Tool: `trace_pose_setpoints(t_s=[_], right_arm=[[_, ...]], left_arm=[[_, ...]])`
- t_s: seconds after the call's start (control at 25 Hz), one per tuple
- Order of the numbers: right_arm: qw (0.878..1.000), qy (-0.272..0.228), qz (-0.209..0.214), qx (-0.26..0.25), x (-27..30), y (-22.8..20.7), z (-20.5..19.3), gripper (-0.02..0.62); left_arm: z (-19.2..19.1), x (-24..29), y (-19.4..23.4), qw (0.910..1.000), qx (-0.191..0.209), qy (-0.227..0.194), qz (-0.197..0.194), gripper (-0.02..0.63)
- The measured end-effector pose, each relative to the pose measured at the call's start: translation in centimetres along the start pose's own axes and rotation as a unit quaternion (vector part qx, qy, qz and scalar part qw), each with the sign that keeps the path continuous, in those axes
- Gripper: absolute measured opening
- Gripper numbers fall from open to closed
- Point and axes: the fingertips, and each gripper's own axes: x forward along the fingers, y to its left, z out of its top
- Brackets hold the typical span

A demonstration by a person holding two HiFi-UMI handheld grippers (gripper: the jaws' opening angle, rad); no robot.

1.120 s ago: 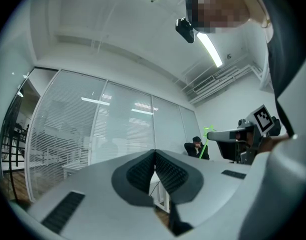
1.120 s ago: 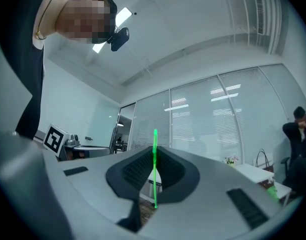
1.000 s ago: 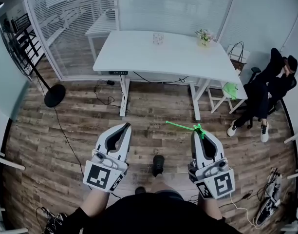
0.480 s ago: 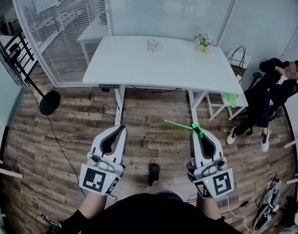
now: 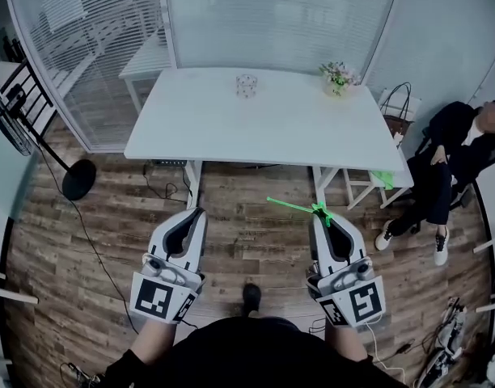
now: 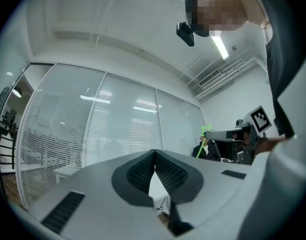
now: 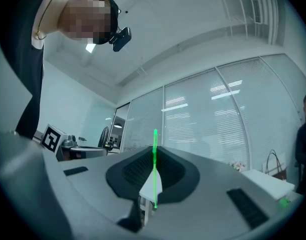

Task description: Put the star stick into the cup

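One star stick [image 5: 289, 206], thin and bright green, is clamped between the ribbed dark pads of the right gripper [image 5: 321, 217]; its star end sits at the jaws and the straight rod points left over the wooden plank floor [image 5: 247, 241]; one clear patterned cup [image 5: 246, 85] stands well apart from it, at the back of the one smooth white table [image 5: 255, 136]; the left gripper [image 5: 196, 215] has its jaws pressed together on nothing; one small flower pot [image 5: 338, 78] stands near the table's back right corner.

Bright ceiling light, sharp, fisheye-warped edges
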Motion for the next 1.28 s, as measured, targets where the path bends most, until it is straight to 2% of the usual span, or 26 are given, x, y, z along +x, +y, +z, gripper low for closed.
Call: trace_pose_setpoints(t_s=[0.28, 0.56, 1.28], right_arm=[[1.0, -0.004, 0.018, 0.003, 3.6, -4.9, -1.1, 0.02], [0.999, -0.003, 0.036, 0.01, 6.0, -7.3, -2.3, 0.02], [0.999, -0.018, 0.039, 0.029, 9.3, -8.9, -2.4, 0.02]], left_arm=[[-1.0, 5.3, 0.8, 0.9998, 0.009, -0.004, 0.019, 0.012], [-1.9, 8.1, 1.6, 0.9992, 0.013, -0.004, 0.036, 0.012], [-2.8, 11.2, 3.3, 0.9995, 0.01, 0.002, 0.031, 0.012]])
